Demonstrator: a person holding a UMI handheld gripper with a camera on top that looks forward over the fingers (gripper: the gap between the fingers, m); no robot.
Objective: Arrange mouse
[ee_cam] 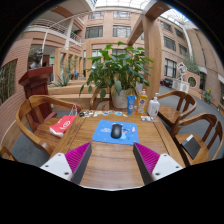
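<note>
A dark computer mouse (pixel 116 131) lies on a blue mouse mat (pixel 116 133) in the middle of a wooden table (pixel 108 168). My gripper (pixel 113 163) is open and empty, with bare wood between its fingers. The left finger (pixel 79 162) and the right finger (pixel 145 161) carry magenta pads. The mouse and mat lie just ahead of the fingertips, roughly centred between them.
A red object (pixel 63 124) lies at the table's left. A blue bottle (pixel 131 103) and a white bottle (pixel 153 106) stand beyond the mat. A dark tablet-like object (pixel 190 146) lies at the right. Wooden chairs (pixel 28 120) surround the table. A large potted plant (pixel 113 70) stands behind.
</note>
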